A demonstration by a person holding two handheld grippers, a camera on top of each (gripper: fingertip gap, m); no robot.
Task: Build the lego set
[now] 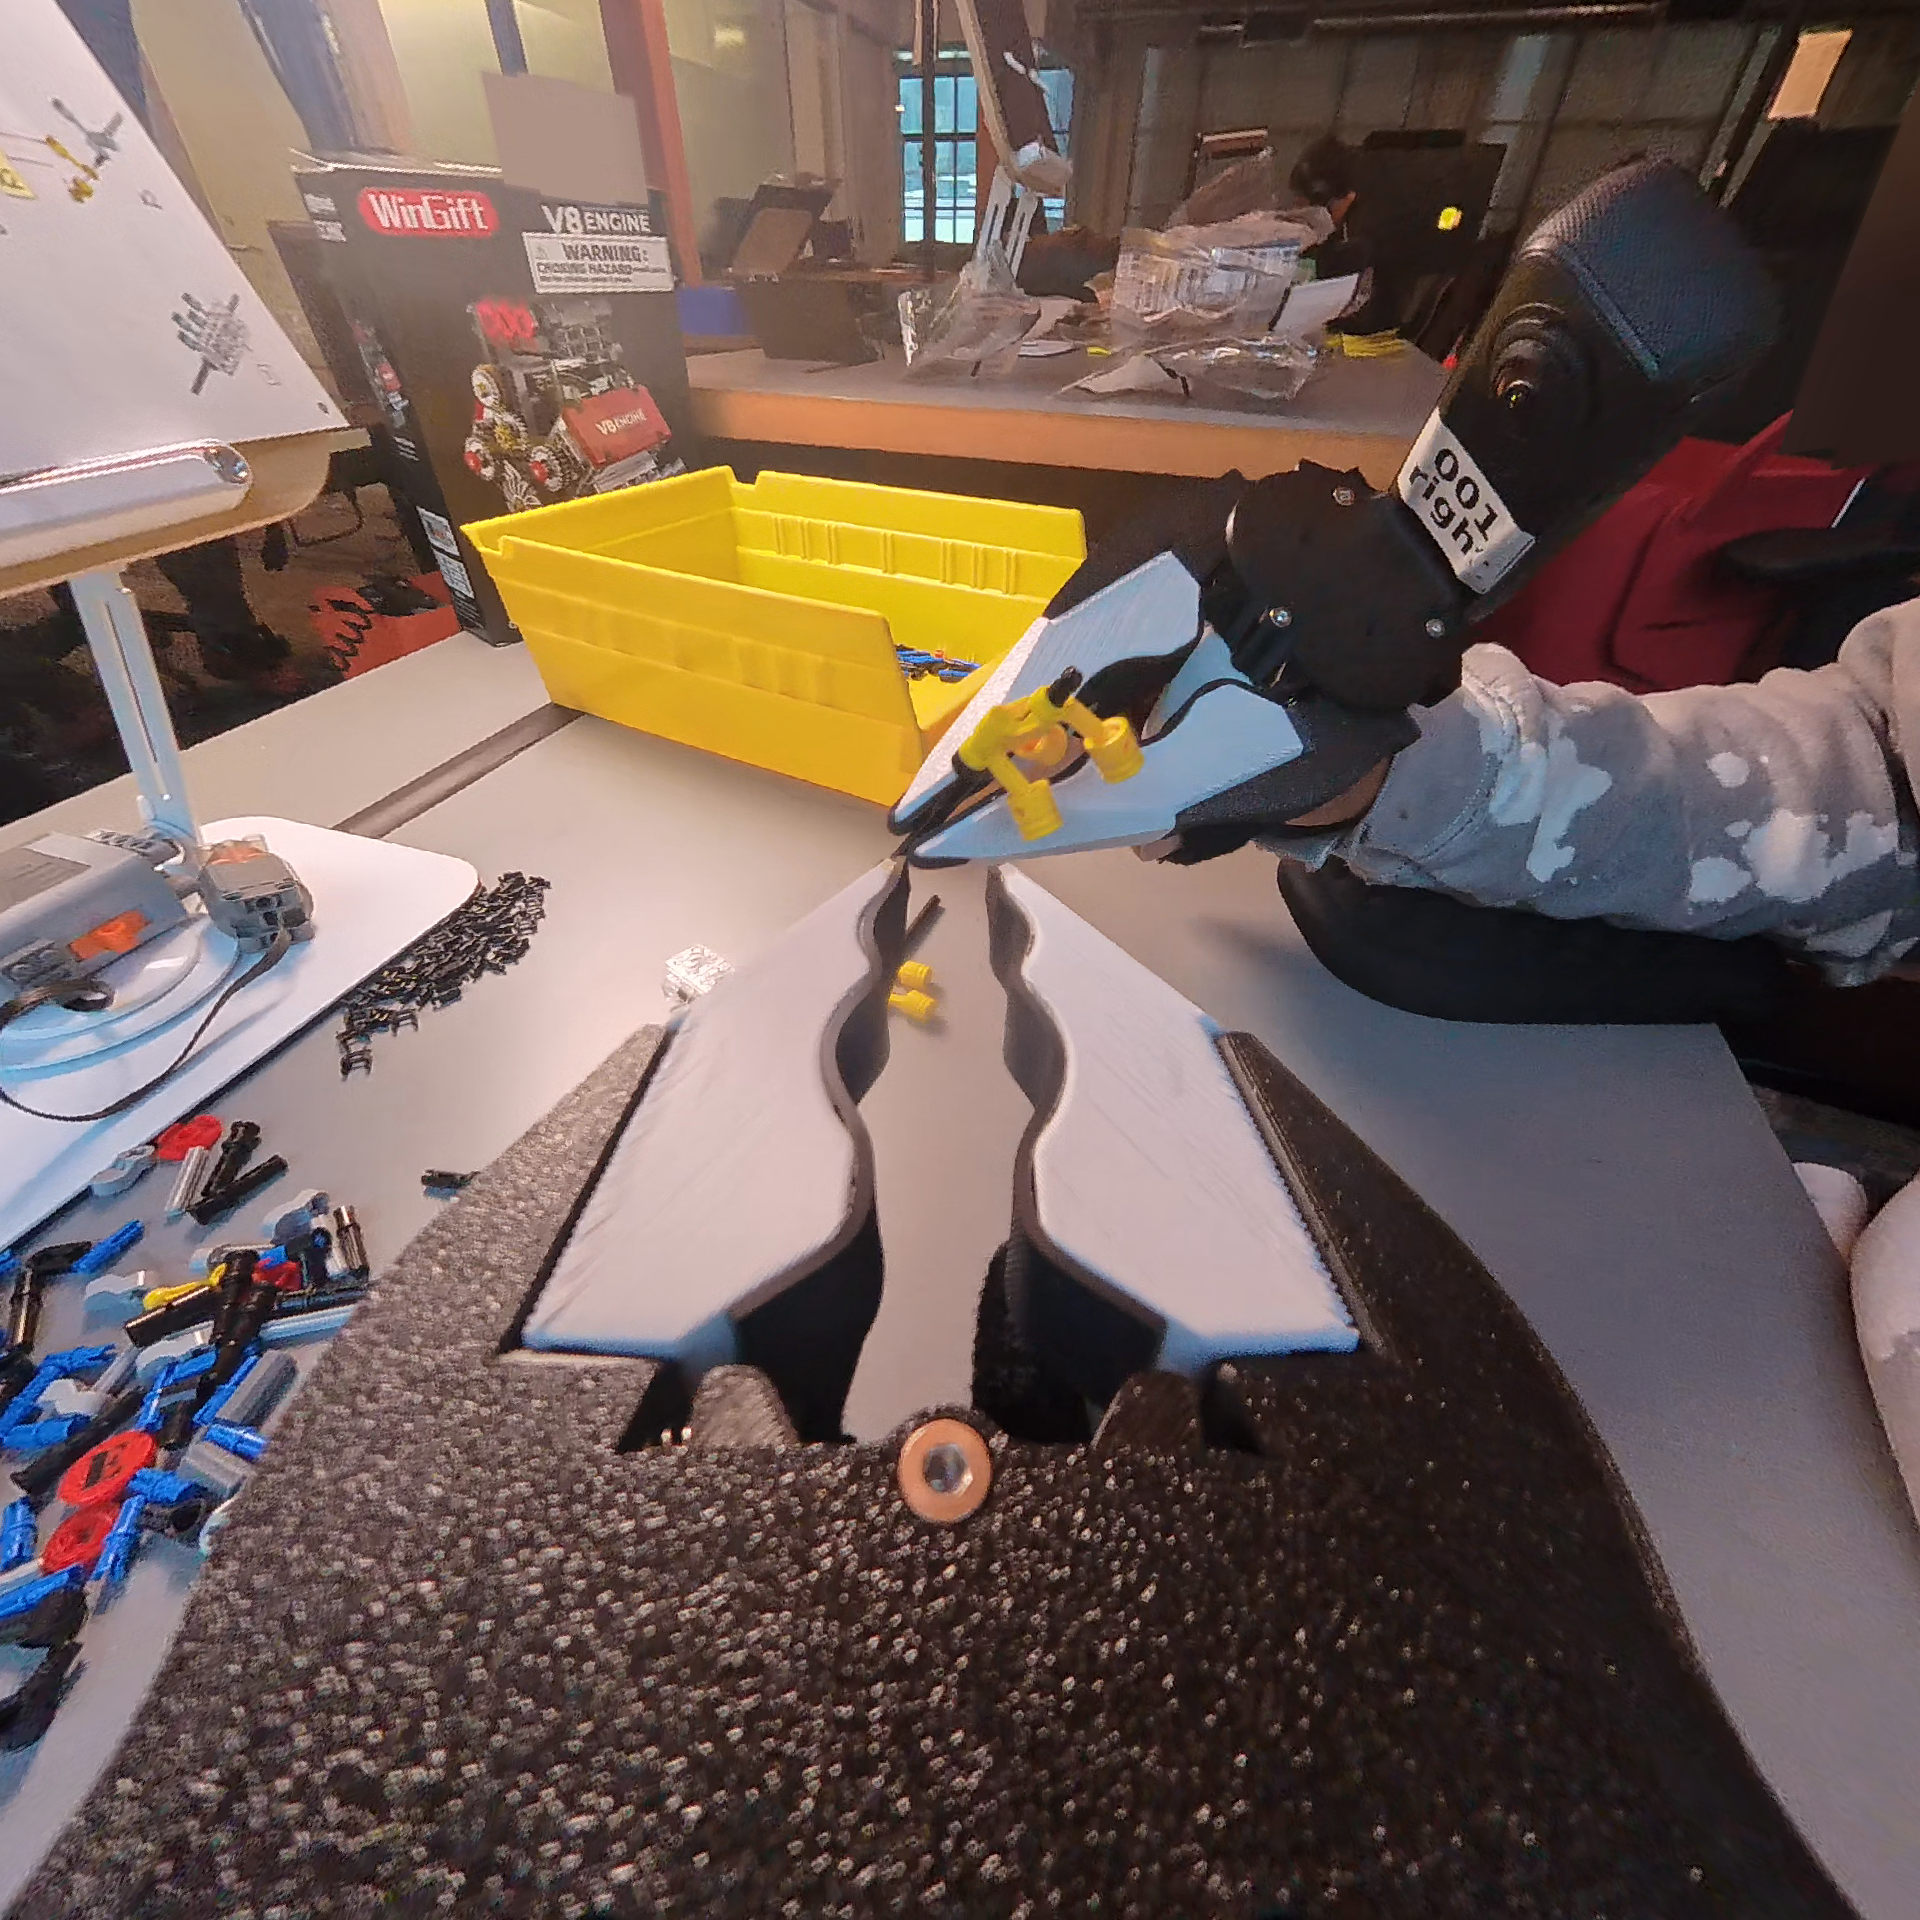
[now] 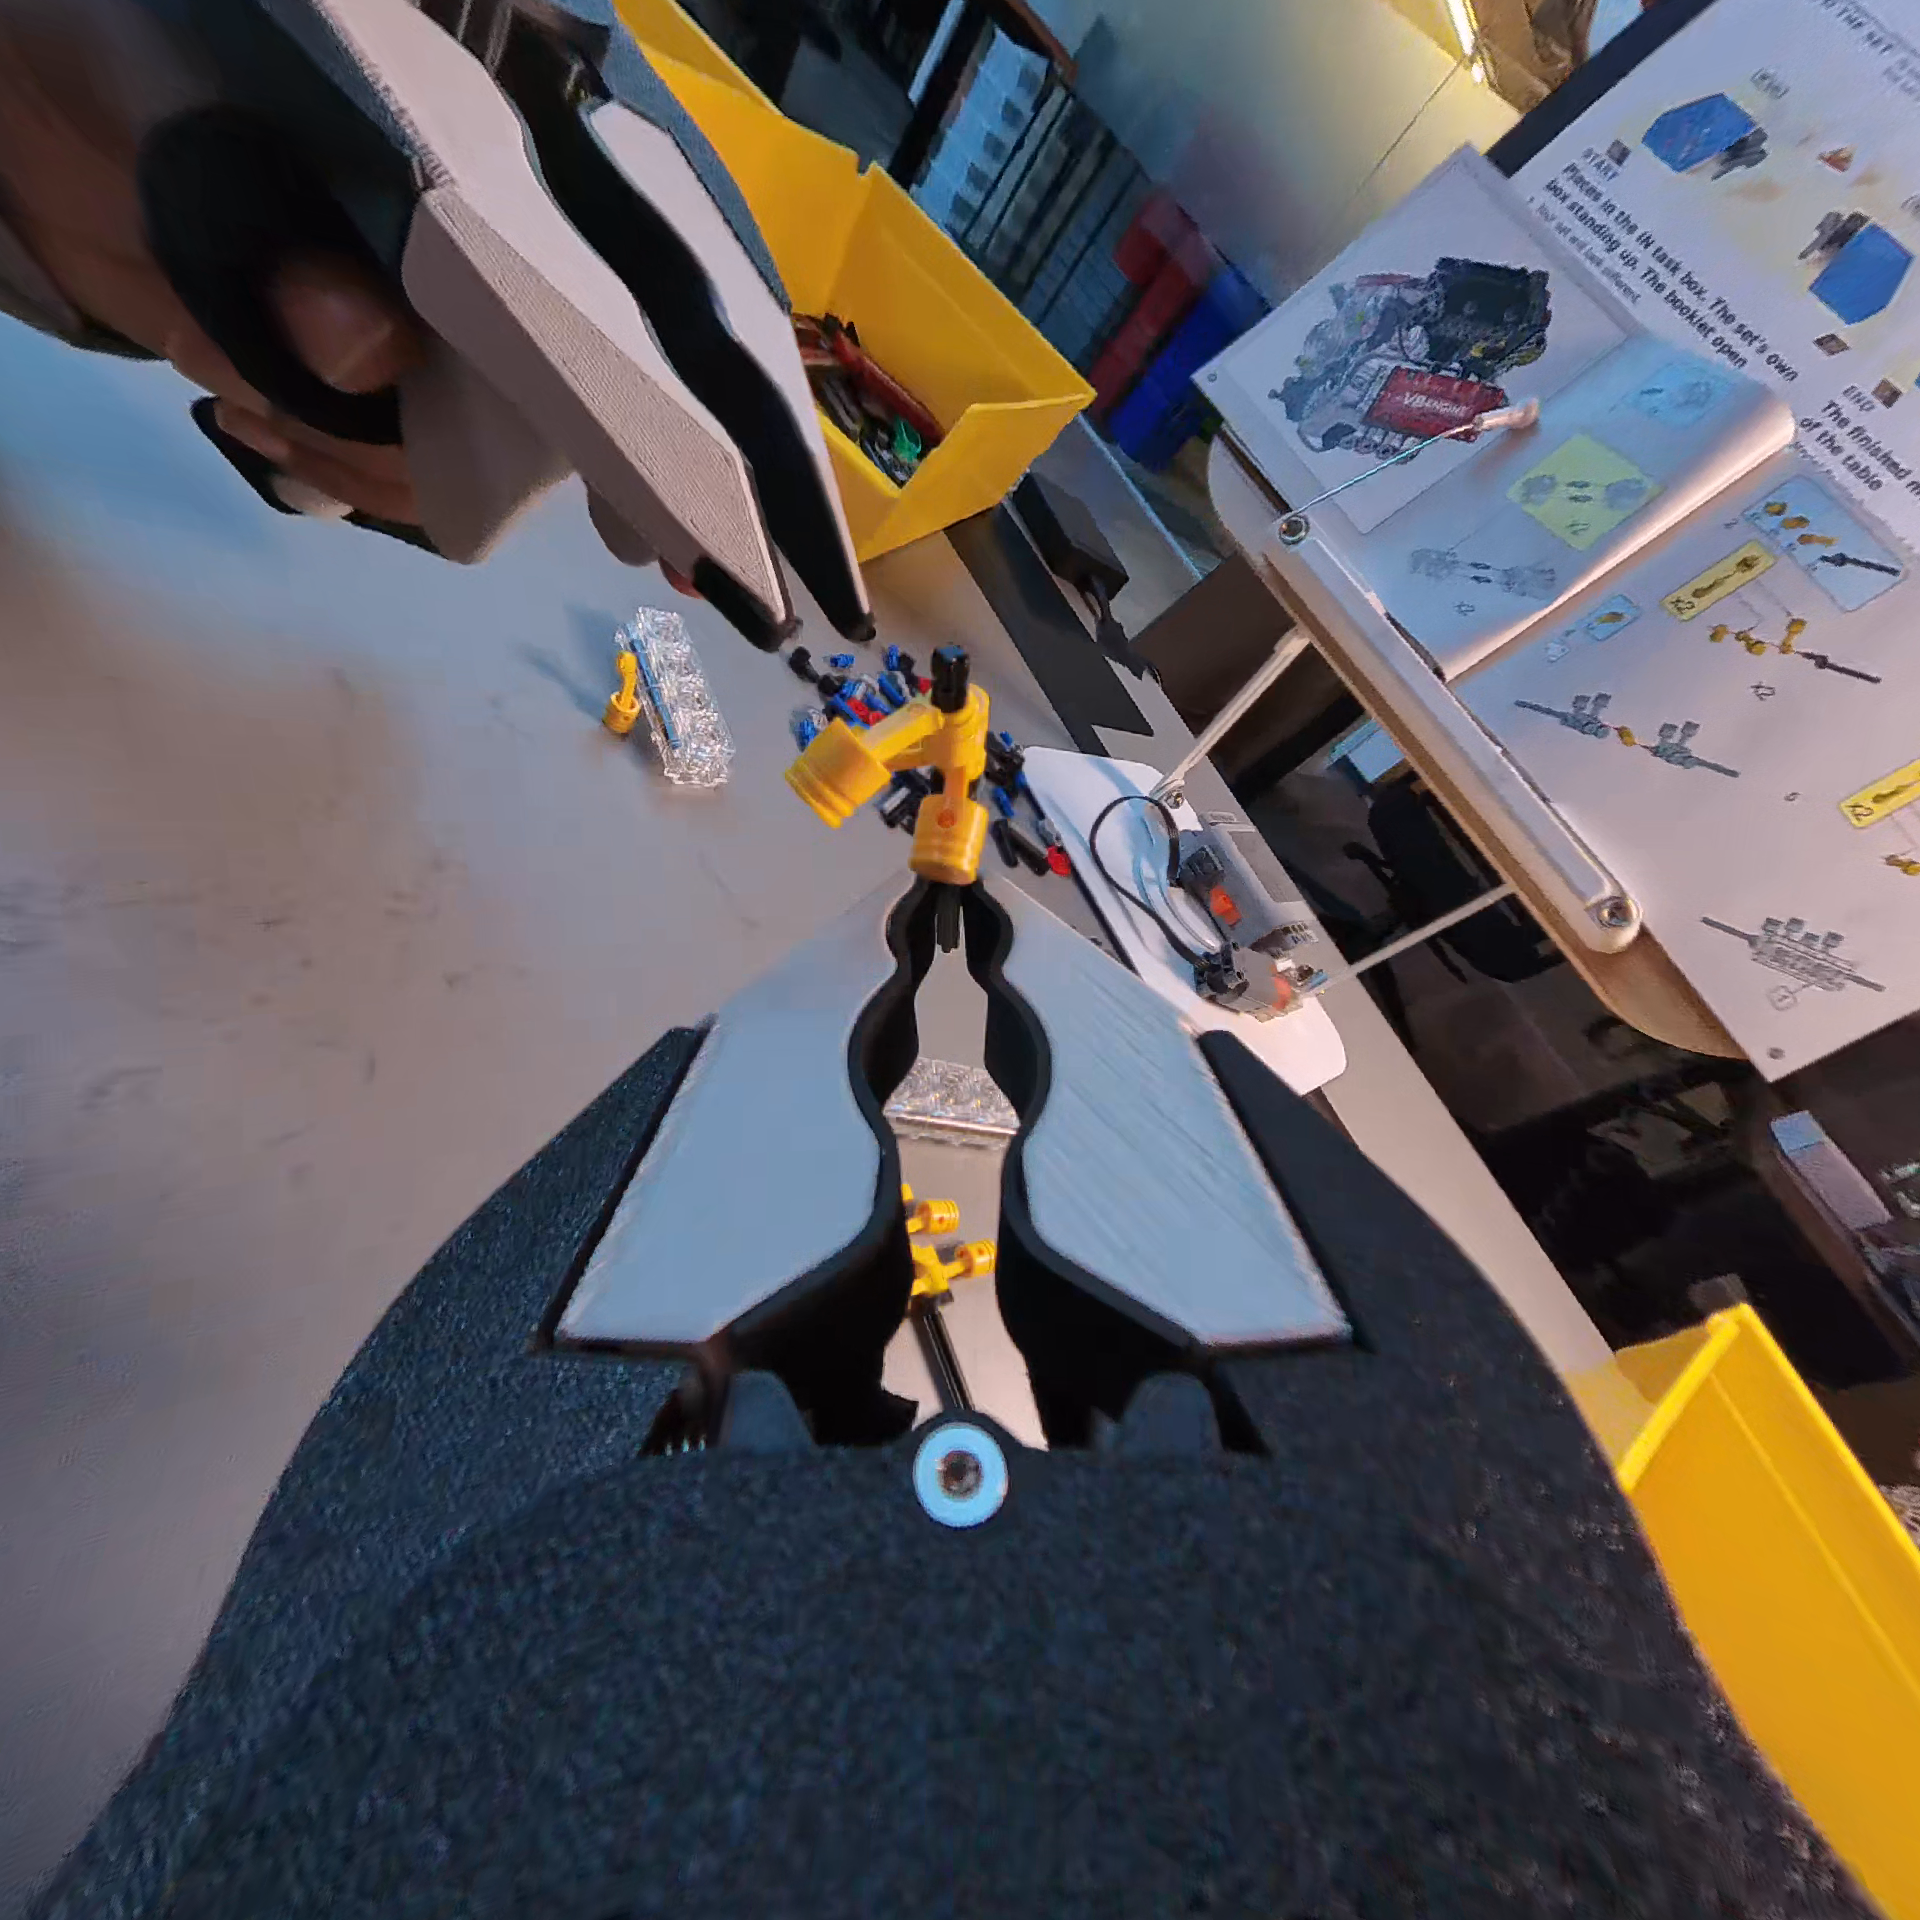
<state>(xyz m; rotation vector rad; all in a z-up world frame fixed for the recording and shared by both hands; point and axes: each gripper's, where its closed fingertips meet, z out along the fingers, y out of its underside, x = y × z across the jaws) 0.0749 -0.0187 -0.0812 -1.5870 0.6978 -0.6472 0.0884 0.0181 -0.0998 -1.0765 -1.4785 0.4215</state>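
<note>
My right gripper is shut on the black axle of a yellow piston assembly and holds it above the grey table. The same assembly shows in the left wrist view, against the right gripper. My left gripper is open and empty, its tips just below the right gripper's tips. It also shows in the right wrist view. A second axle with yellow pistons lies on the table between the left gripper's fingers; it also shows in the right wrist view.
A yellow bin with parts stands behind, next to the set's box. An instruction booklet on a stand and a grey battery box are at the left. Loose pieces, black pins and clear bricks lie around. One gripper's finger ends stand about 5 centimeters off the other's.
</note>
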